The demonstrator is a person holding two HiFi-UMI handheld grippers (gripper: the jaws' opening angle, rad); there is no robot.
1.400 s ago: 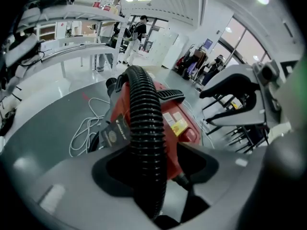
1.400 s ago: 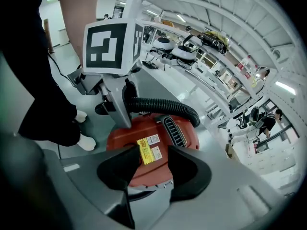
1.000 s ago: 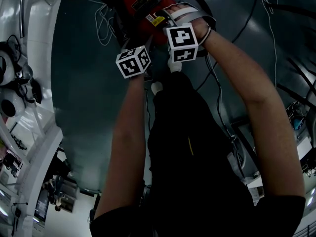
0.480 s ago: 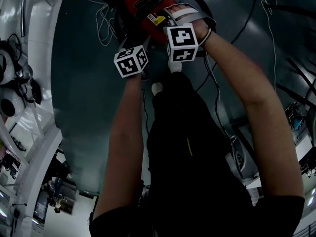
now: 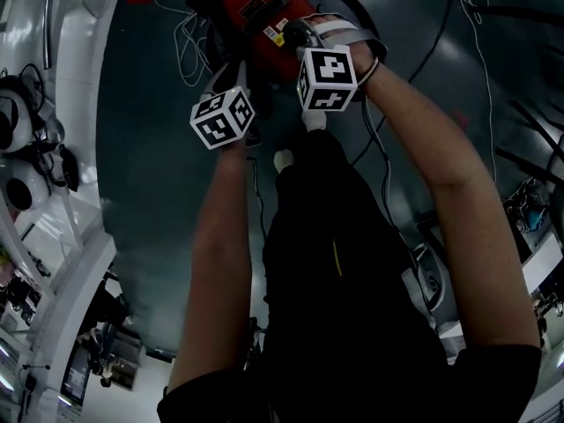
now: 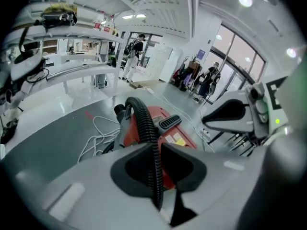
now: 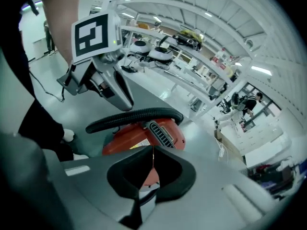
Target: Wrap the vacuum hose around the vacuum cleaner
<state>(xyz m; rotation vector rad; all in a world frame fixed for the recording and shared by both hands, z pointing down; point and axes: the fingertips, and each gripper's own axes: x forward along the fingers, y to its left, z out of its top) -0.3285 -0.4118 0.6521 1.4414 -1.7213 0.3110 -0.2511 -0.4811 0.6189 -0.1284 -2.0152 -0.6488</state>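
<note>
The red vacuum cleaner (image 5: 262, 18) stands on the dark floor in front of the person, and also shows as a red vacuum body (image 6: 173, 133) (image 7: 132, 140) in both gripper views. Its black ribbed hose (image 6: 144, 121) runs down between the jaws of my left gripper (image 6: 157, 147), which have just been closing and now pinch it. From the right gripper view the hose (image 7: 139, 115) arcs over the vacuum's top. My right gripper (image 7: 152, 156) hangs just above the vacuum. Its jaws have just been closing and meet with nothing between them.
A white cable (image 5: 187, 35) (image 6: 96, 132) lies looped on the floor left of the vacuum. Black cables (image 5: 438, 47) trail at the right. White curved benches (image 5: 62, 86) with gear line the left side. People (image 6: 134, 51) stand far off. The person's legs (image 5: 339, 254) are right behind the grippers.
The left gripper has shut on the hose and moved up and to the left in the head view. The right gripper has stayed over the vacuum and shut.
</note>
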